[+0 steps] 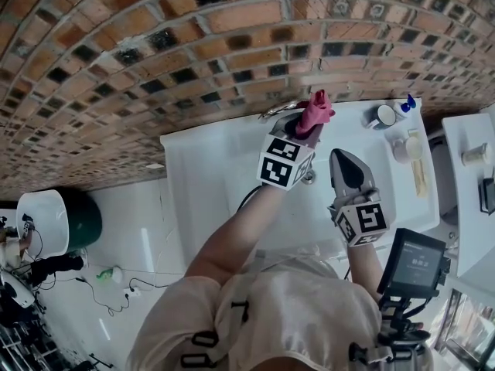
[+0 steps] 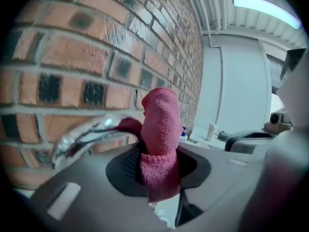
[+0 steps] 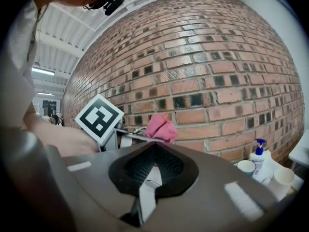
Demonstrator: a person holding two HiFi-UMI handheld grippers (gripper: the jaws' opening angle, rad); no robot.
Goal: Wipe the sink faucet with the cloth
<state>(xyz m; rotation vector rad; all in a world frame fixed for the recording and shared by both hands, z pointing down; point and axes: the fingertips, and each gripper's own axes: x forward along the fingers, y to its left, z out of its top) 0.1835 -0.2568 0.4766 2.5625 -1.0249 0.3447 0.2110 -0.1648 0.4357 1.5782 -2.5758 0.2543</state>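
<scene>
My left gripper [image 1: 309,134] is shut on a pink cloth [image 1: 315,112], which sticks up out of the jaws. The cloth rests against the chrome faucet [image 1: 277,112] at the back of the white sink [image 1: 224,168]. In the left gripper view the cloth [image 2: 159,124] fills the gap of the left gripper [image 2: 157,168], and the faucet spout [image 2: 82,137] runs off to the left just behind it. My right gripper [image 1: 341,156] hovers over the basin to the right, shut and holding nothing. From the right gripper [image 3: 155,145] I see the cloth [image 3: 161,127] ahead.
A brick wall [image 1: 193,45] rises directly behind the faucet. On the counter to the right stand a mug [image 1: 380,116], a blue-pump bottle [image 1: 406,105] and a cup [image 1: 401,149]. A dark device [image 1: 418,261] sits at lower right, a green bin [image 1: 81,221] on the floor at left.
</scene>
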